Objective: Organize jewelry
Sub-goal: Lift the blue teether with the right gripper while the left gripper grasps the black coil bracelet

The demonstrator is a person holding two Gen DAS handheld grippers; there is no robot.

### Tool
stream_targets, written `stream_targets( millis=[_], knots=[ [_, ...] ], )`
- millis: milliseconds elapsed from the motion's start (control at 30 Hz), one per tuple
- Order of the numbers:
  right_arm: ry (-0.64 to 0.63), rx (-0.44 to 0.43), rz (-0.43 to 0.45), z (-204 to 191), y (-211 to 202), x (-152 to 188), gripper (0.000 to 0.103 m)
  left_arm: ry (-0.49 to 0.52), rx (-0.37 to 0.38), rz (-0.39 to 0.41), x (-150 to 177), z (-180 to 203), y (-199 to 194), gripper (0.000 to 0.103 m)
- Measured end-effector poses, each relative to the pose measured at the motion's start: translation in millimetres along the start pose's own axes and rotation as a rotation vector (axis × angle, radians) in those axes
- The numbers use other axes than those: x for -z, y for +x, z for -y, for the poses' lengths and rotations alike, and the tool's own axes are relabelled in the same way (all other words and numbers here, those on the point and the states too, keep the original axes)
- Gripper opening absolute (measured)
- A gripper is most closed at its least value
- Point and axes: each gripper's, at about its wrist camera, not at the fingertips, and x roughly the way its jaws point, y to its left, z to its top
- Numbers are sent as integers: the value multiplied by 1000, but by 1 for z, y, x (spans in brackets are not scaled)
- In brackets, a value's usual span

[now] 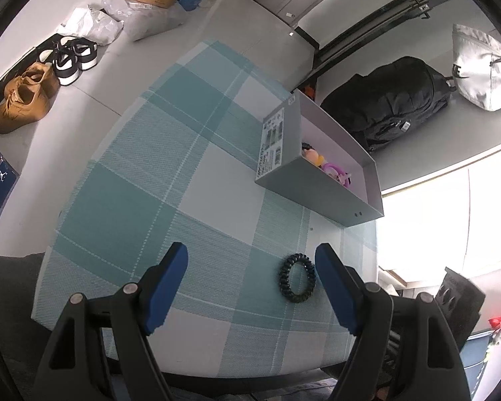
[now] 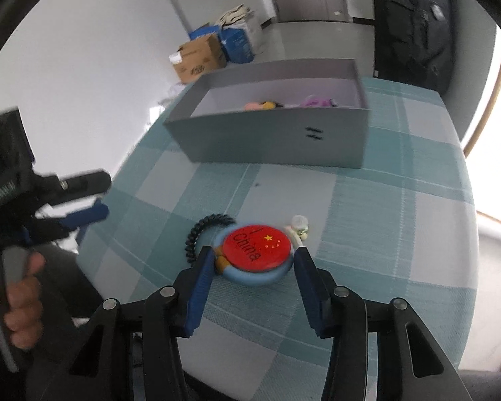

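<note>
Nearest in the right wrist view: right gripper (image 2: 254, 260), blue pads on both sides of a round red badge (image 2: 257, 246), closing in around it; left pad (image 2: 206, 267) seems to touch the badge's blue rim, right pad (image 2: 302, 265) very close to the rim, contact there not clear. So pinching or only nearly pinching, cannot tell. Badge: red face with yellow stars and the word "China", light blue ring around it, small orange bits at its left edge. Lying flat on the checked teal and white tablecloth (image 2: 400, 220). Just behind it, a small pale charm (image 2: 300, 225) touching the ring. At its left, a black spiral hair tie (image 2: 202, 234), partly hidden by the badge.

In the left wrist view: left gripper (image 1: 252, 264) spread wide, nothing between the pads, held above the cloth. Same black hair tie (image 1: 296, 278) lying flat just beside the right pad (image 1: 334, 287), not touched.

Farther back on the table: grey open box (image 2: 270, 140), rectangular, white inside, standing well apart from the badge. Inside, against the near wall, a pink and yellow small item (image 2: 262, 104) and a purple one (image 2: 315, 101); details too blurred to name. Printed label on one short side of the box (image 1: 272, 143).

At the left edge of the right view, a hand (image 2: 20, 300) holding the other gripper's handle.

Beyond the table: cardboard box (image 2: 200, 56) on the floor, shoes (image 1: 50, 77), black backpack (image 1: 394, 100).
</note>
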Motion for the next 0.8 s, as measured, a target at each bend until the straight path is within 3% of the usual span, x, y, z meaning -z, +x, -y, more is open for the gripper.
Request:
stream_targets(
  millis=[133,467,800],
  knots=[
    [94,-84,-3,17,-8,1,47,14,-5,-18,2,6,5,75],
    [112,-97,67,28,-37,2,47,85,-48,-43,8,26,17,75],
    [215,-90,104,57,-50,1,47,320,-176,-134,34,56,42,75]
  ],
)
